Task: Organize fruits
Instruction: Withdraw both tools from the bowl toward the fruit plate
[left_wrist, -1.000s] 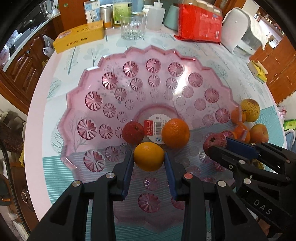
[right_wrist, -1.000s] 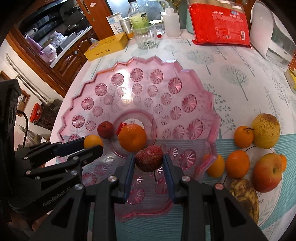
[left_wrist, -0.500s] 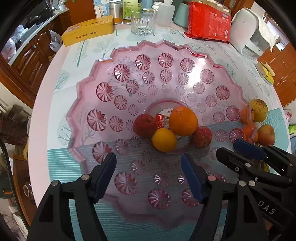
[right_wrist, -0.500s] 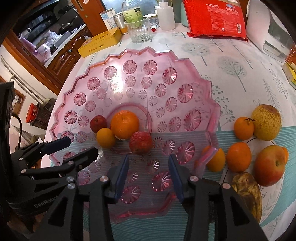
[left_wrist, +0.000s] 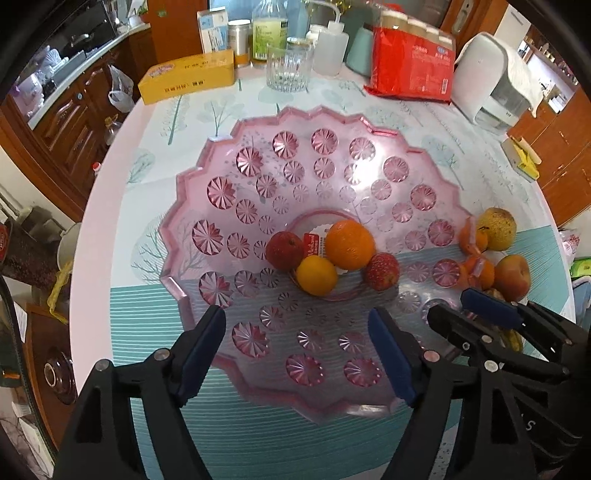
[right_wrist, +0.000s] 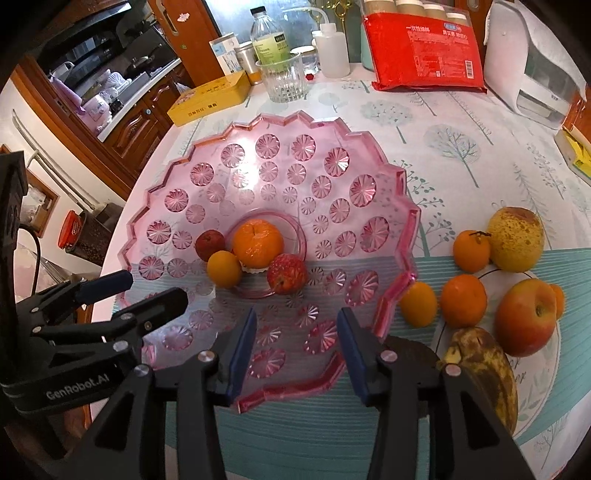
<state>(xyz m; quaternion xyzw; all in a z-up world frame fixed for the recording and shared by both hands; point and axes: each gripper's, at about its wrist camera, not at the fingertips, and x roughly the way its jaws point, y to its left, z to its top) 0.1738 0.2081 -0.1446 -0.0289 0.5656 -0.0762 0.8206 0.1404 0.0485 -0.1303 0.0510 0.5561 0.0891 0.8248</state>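
Observation:
A pink scalloped fruit plate (left_wrist: 236, 173) (right_wrist: 369, 192) holds a large orange (left_wrist: 350, 243) (right_wrist: 258, 243), a small orange (left_wrist: 317, 275) (right_wrist: 224, 268), and two red fruits (left_wrist: 284, 250) (left_wrist: 382, 271). My left gripper (left_wrist: 297, 350) is open and empty above the plate's near rim. My right gripper (right_wrist: 295, 350) is open and empty, also over the near rim. Loose fruit lies right of the plate: small oranges (right_wrist: 463, 301), a yellow pear (right_wrist: 515, 238), an apple (right_wrist: 526, 317) and a brown banana (right_wrist: 487, 369).
At the table's back stand a yellow box (right_wrist: 210, 98), a glass (right_wrist: 282, 79), bottles (right_wrist: 267, 40), a red package (right_wrist: 424, 44) and a white appliance (right_wrist: 532, 62). A yellow item (right_wrist: 576, 155) lies at the far right edge.
Both grippers opened, releasing the small orange and a red fruit onto the plate's middle, then drew back toward the near rim.

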